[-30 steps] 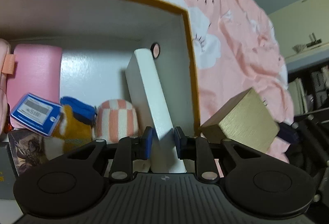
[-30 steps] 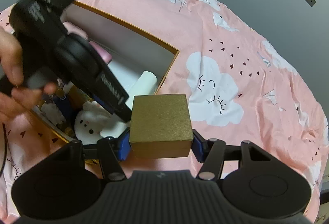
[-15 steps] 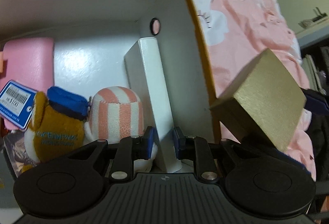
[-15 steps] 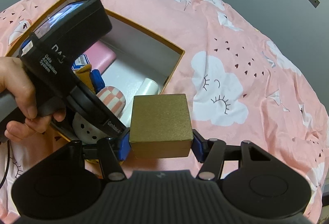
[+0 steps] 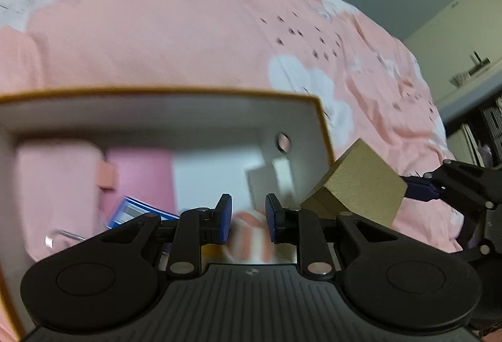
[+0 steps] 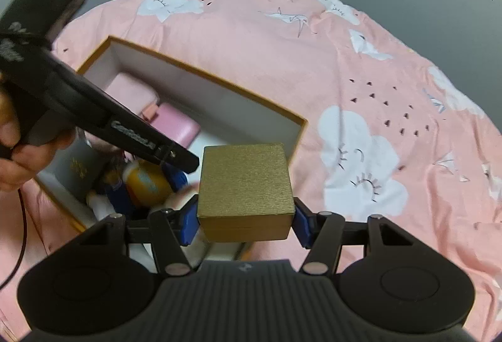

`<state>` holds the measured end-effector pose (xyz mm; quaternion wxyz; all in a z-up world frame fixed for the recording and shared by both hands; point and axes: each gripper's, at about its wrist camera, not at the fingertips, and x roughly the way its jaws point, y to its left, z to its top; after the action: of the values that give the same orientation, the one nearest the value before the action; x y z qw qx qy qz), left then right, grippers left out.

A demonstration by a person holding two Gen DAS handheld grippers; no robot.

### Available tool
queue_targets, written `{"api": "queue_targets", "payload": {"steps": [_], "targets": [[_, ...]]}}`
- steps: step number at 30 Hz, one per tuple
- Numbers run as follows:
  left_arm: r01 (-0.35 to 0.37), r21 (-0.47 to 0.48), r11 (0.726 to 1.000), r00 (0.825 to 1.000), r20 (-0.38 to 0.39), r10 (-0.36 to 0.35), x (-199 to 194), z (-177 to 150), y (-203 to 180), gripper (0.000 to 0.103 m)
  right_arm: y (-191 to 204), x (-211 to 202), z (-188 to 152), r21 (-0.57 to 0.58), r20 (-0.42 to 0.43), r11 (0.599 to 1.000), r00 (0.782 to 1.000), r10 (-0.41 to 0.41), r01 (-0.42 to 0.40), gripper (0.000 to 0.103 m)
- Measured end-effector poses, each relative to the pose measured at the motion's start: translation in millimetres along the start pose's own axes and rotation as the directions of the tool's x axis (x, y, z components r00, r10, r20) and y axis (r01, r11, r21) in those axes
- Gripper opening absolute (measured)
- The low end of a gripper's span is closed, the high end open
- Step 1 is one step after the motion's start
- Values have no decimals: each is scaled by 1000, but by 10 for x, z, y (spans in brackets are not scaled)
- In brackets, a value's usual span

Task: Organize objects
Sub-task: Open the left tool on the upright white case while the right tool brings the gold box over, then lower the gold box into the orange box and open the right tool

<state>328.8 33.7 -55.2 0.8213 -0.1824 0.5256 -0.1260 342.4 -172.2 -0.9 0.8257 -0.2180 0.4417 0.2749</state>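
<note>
Holding the gold box (image 6: 246,189) in our right gripper (image 6: 245,224), left gripper (image 5: 248,218) opening empty; carton (image 6: 238,98) partly filled.

The storage box (image 6: 219,84) lies on the bedspread (image 6: 360,65); the cube box (image 6: 244,181) hangs above its near-right corner
</note>
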Motion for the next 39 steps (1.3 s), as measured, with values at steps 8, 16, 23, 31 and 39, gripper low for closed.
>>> {"api": "queue_targets", "payload": {"steps": [8,16,23,31,39], "targets": [[-37,-32,999,999,6,37,104,171,197,25,-1,467,457,85,-84,996,996,36,-29,61],[-26,-109,994,1000,-16,24,265,194,480,24,12,899,708,153,-205,987,979,-7,39,61],[-22,-119,993,1000,-25,19,353,208,536,24,-95,1121,732,254,-246,966,969,13,52,61],[-9,-105,994,998,-62,2,428,139,532,24,-154,1027,759,298,-178,951,983,-34,87,60],[17,-85,996,998,-56,-22,468,102,414,24,-134,1066,798,280,-116,955,991,-69,99,60]]}}
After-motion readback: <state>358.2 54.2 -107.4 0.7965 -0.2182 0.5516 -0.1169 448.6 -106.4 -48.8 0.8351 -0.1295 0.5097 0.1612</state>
